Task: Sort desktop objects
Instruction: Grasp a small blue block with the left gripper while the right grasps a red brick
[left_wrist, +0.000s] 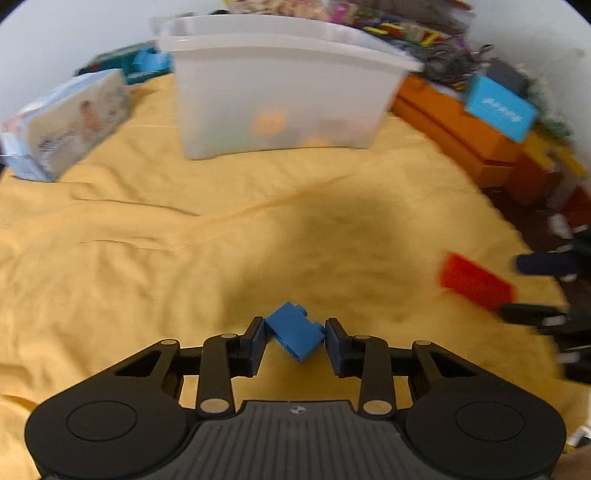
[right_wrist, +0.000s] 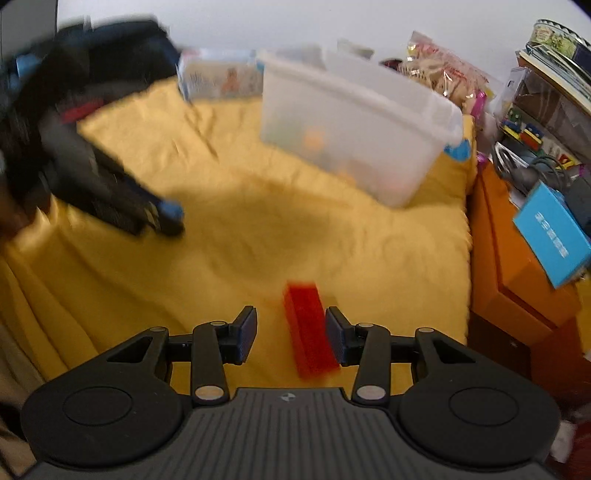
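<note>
Bricks sit between both your grippers: left gripper (left_wrist: 295, 338) pinches the blue brick (left_wrist: 295, 330) skewed, while the right gripper (right_wrist: 291, 334) gapes around the red brick (right_wrist: 309, 328) lying lengthwise, touching only its right pad.

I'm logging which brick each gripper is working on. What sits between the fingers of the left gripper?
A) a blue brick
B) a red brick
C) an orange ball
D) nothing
A: the left wrist view shows the blue brick lying tilted between the fingers of the left gripper, both pads against its ends, while the red brick lies between the fingers of the right gripper.
</note>
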